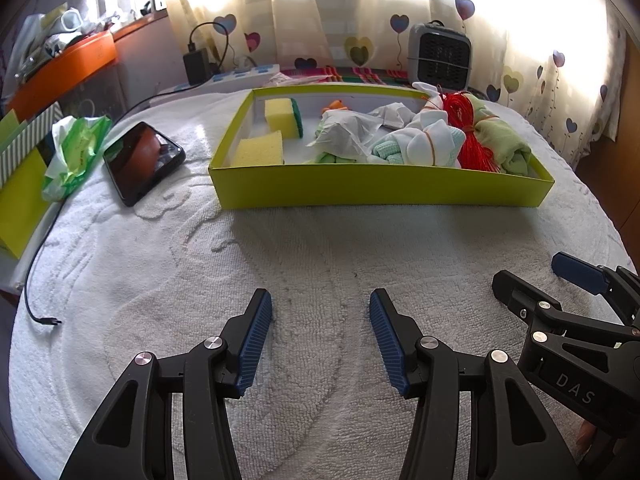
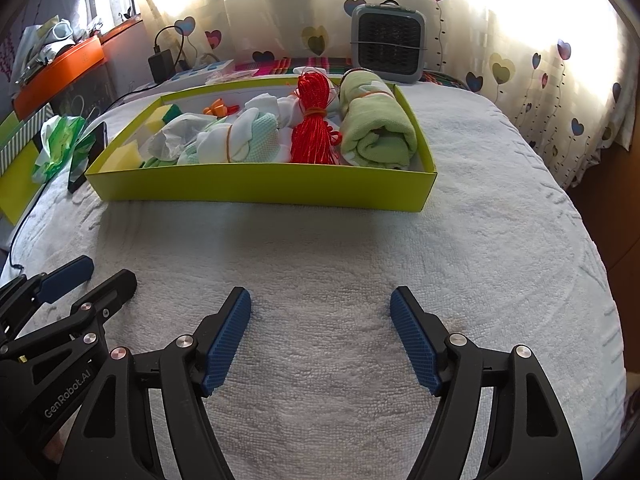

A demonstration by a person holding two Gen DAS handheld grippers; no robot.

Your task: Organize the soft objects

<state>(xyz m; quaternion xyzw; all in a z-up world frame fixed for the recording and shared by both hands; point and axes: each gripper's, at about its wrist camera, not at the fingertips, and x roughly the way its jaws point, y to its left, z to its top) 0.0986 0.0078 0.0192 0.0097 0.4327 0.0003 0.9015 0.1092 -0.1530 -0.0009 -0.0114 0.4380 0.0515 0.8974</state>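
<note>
Bedspread: white towelling cover (image 1: 304, 248) across the whole work surface, bare in front of both grippers.
Curtain: pale, printed with hearts (image 2: 500, 68), backlit along the far edge.
Box: shallow yellow-green cardboard box (image 1: 380, 190) lying flat on the bedspread, well apart from both grippers; all the soft items noted below sit inside it.
Heater: small grey fan heater (image 2: 387, 42) standing upright behind the box.
Towel: rolled light-green towel (image 2: 376, 132) at the right end of the box, against its side wall.
Socks: white bundle bound with a rubber band (image 1: 432, 142), middle of the box, a mint-green cloth just beside it.
Cord: red hank (image 2: 314, 120), tied at the waist, between the socks and the towel (touching both, as far as can be judged).
Sponges: two yellow sponges (image 1: 284, 116), left end of the box.
Phone: dark handset (image 1: 144, 160) on the bedspread, left of the box.
Left gripper: (image 1: 320, 336) released, jaws apart, nothing between them, low over the bedspread.
Right gripper: (image 2: 320, 336) released, jaws spread wider, empty, just beside the left one.
</note>
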